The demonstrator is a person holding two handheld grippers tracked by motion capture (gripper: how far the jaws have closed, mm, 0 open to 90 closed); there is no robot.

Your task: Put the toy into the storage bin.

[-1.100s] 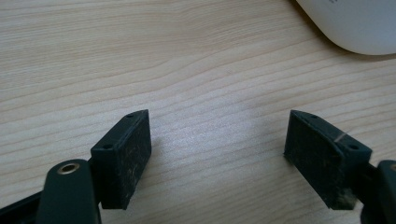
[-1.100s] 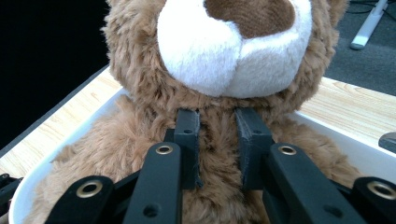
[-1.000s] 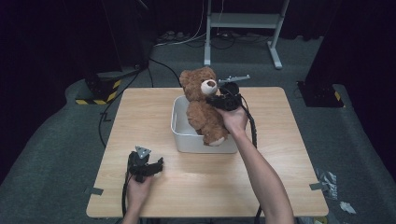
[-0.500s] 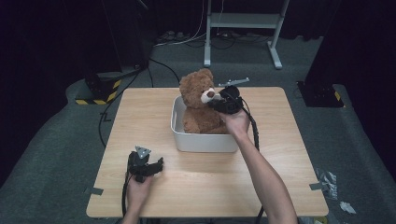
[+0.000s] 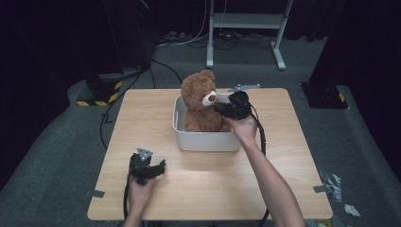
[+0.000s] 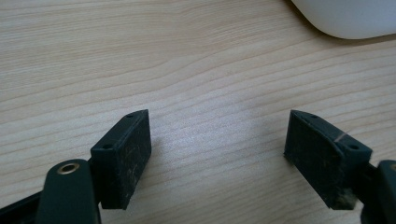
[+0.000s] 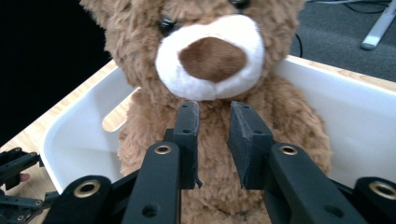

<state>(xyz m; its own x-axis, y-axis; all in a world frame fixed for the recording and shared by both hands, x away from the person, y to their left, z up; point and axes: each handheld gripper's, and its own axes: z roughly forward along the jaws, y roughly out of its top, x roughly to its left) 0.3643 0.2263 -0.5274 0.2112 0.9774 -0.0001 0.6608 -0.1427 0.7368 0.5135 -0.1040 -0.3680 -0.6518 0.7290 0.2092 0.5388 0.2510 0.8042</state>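
A brown teddy bear (image 5: 198, 101) sits upright in a white bin (image 5: 208, 141) at the table's middle. My right gripper (image 5: 220, 108) reaches in from the right, just under the bear's muzzle. In the right gripper view its jaws (image 7: 212, 109) stand nearly together against the chest fur of the bear (image 7: 210, 56), pinching a tuft below the chin. My left gripper (image 5: 158, 168) rests near the table's front left, open. In its own view the left gripper (image 6: 217, 121) has only bare wood between its wide-spread jaws.
The bin's white wall (image 7: 355, 121) rises behind the bear, and its rounded corner (image 6: 345, 18) lies ahead of the left gripper. The wooden table (image 5: 283, 179) has room in front and on both sides of the bin. Cables trail from each gripper.
The right gripper has lowered the bear from above the bin's rim down into the bin. The left gripper has stayed in place.
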